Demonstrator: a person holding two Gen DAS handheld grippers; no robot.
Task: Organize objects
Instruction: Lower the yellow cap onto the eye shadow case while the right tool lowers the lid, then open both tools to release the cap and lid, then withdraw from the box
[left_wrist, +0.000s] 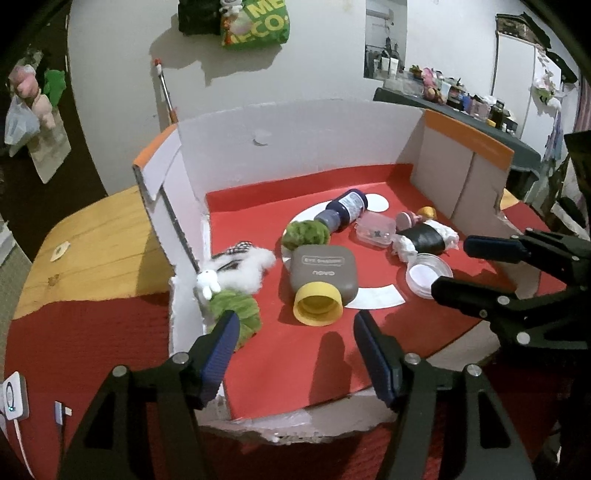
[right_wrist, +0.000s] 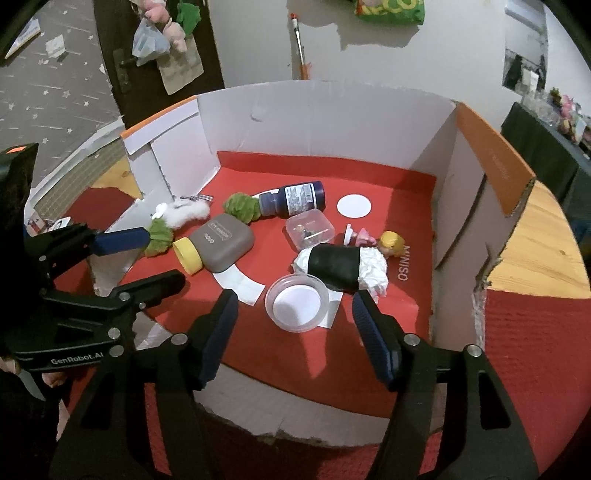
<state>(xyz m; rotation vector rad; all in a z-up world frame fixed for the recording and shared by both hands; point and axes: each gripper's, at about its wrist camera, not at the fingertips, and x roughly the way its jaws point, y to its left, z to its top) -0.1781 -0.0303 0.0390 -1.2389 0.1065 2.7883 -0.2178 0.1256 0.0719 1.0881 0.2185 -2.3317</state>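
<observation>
Loose objects lie on the red floor (left_wrist: 288, 369) of an open cardboard box. A yellow cap (left_wrist: 317, 304) leans on a grey-brown case (left_wrist: 325, 273). A dark blue bottle (left_wrist: 345, 208), two green scrunchies (left_wrist: 304, 232) (left_wrist: 238, 312), a white plush (left_wrist: 245, 267), a clear plastic box (left_wrist: 375, 230), a black-wrapped white roll (left_wrist: 426, 238), a small doll (right_wrist: 384, 242) and a clear round lid (right_wrist: 297, 302) lie around. My left gripper (left_wrist: 295, 347) is open just in front of the yellow cap. My right gripper (right_wrist: 291, 328) is open over the round lid.
The box has white walls (left_wrist: 295, 144) with orange flaps (left_wrist: 467, 134) at left, back and right; its low front edge (left_wrist: 295, 424) is torn. It stands on a round wooden table (left_wrist: 96, 236) with a red cloth (left_wrist: 85, 350). A charger and cable (left_wrist: 14, 400) lie at left.
</observation>
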